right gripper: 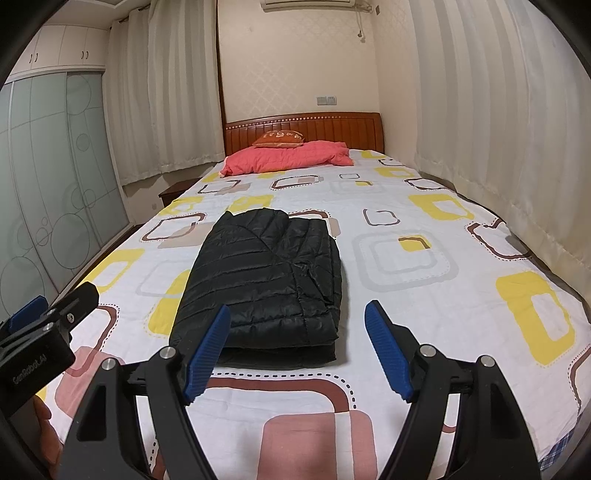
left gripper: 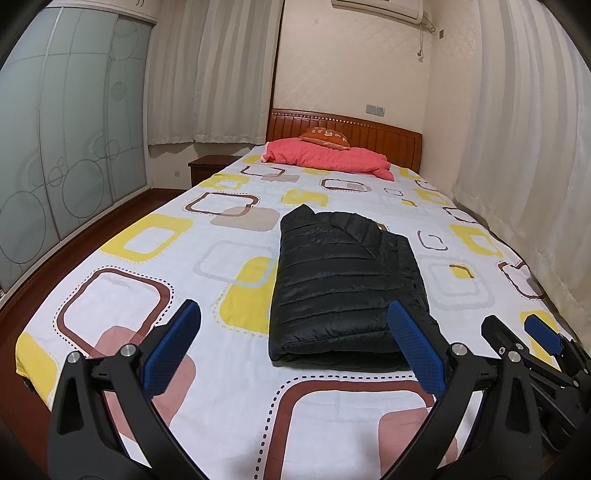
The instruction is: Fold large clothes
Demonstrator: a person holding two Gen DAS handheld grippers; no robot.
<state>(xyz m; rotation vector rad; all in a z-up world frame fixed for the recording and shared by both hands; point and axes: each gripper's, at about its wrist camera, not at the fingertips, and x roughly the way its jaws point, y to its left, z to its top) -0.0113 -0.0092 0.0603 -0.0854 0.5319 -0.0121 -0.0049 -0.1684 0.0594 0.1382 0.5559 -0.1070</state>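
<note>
Both jaws gape, gripping nothing, left gripper and right gripper before the folded black jacket; only the right wrist view shows cabinet doors.

- A bedroom in a home.
- A bed fills the room ahead of the jaws, under a white sheet printed with yellow, brown and pink squares.
- Far beyond the jaws stands a wooden headboard, with a pink quilt bunched before it and an orange cushion on top.
- Left of the jaws runs a wardrobe with frosted sliding doors marked with circles.
- Pale curtains hang on the right and at the far left.
- A dark nightstand sits beside the headboard on the left.
- An air conditioner is mounted high on the far wall, with wall switches below it.
</note>
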